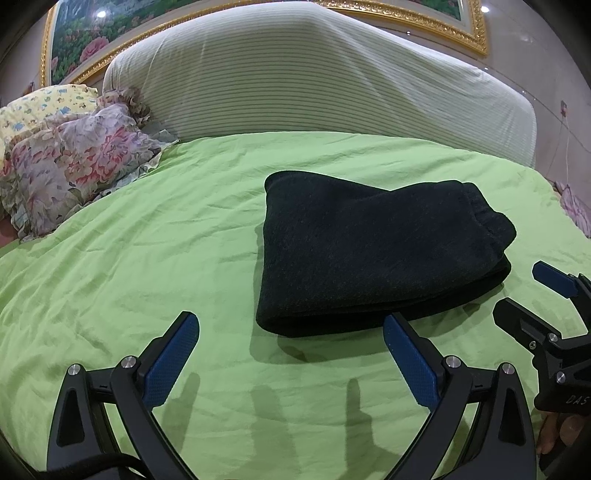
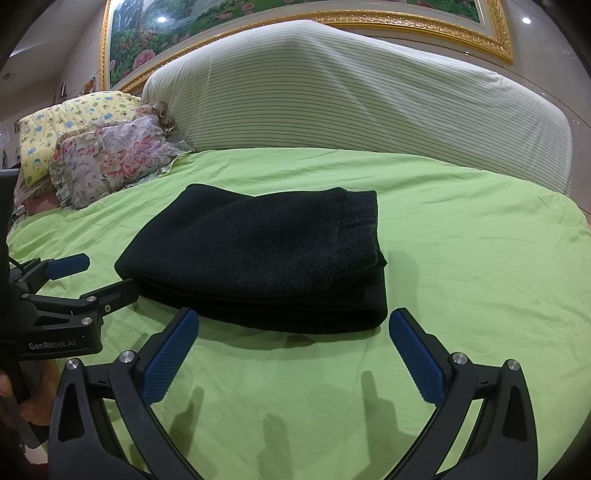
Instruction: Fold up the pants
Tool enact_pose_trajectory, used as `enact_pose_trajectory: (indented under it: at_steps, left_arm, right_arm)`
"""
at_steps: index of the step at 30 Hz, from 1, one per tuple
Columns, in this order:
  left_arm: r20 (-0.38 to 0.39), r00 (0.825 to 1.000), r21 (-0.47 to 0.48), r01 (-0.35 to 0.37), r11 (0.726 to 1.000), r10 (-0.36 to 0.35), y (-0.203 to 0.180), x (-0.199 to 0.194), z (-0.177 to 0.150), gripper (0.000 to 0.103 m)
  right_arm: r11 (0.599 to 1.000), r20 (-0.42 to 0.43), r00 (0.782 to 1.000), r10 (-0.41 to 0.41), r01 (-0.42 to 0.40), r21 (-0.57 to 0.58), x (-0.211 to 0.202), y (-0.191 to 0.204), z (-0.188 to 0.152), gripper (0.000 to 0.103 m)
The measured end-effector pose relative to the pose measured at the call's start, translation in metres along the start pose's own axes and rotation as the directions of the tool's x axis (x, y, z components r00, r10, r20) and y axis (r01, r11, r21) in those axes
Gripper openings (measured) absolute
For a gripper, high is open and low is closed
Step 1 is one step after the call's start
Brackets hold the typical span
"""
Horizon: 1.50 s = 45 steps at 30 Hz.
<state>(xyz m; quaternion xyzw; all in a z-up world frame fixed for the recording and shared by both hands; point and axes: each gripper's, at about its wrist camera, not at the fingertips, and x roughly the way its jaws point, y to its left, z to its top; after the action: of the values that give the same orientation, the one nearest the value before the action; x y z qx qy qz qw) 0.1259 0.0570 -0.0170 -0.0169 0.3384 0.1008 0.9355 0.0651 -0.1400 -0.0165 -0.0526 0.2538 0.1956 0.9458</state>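
The black pants [image 1: 373, 251] lie folded into a thick stacked rectangle on the green bed sheet [image 1: 166, 229]; they also show in the right wrist view [image 2: 258, 254]. My left gripper [image 1: 291, 325] is open and empty, just short of the bundle's near edge. My right gripper [image 2: 293, 321] is open and empty, also just short of the near edge. The right gripper shows at the right edge of the left wrist view [image 1: 524, 291], beside the bundle. The left gripper shows at the left of the right wrist view [image 2: 107, 275], its lower finger touching the bundle's corner.
A striped headboard cushion [image 1: 314, 81] rises behind the bed. Floral pillows [image 1: 70, 166] and a yellow patterned pillow [image 2: 62, 122] lie at the far left. A gold-framed painting [image 2: 229, 18] hangs on the wall. Green sheet [image 2: 480, 258] lies around the pants.
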Motion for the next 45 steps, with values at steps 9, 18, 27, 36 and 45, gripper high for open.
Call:
enact_pose_trajectory:
  at_steps: [9,18,27,36,45]
  left_arm:
    - [-0.001,1.000,-0.004,0.004,1.000,-0.004,0.001,-0.001,0.000,0.100]
    - [-0.001,1.000,0.003,0.008,1.000,-0.008,0.000,-0.002,0.000,0.100]
    - [0.007,1.000,0.007,0.005,1.000,-0.005,-0.003,-0.005,0.000,0.100]
    - [0.008,1.000,0.011,0.008,1.000,-0.008,-0.004,-0.007,0.001,0.100]
    - [0.024,1.000,-0.001,-0.003,1.000,0.003,-0.003,-0.010,0.006,0.100]
  right_arm:
    - [1.000,0.000,1.000,0.000,0.000,0.000,0.000,0.000,0.000,0.103]
    - [1.000,-0.001,1.000,-0.001,0.001,0.000,0.000,0.000,0.000,0.103]
    - [1.000,0.000,1.000,0.001,-0.001,0.000,0.000,0.000,0.000,0.103]
    - [1.000,0.002,1.000,-0.001,0.001,0.000,0.000,0.000,0.001,0.103]
    - [1.000,0.014,1.000,-0.007,0.007,0.010,-0.003,-0.004,0.005,0.103]
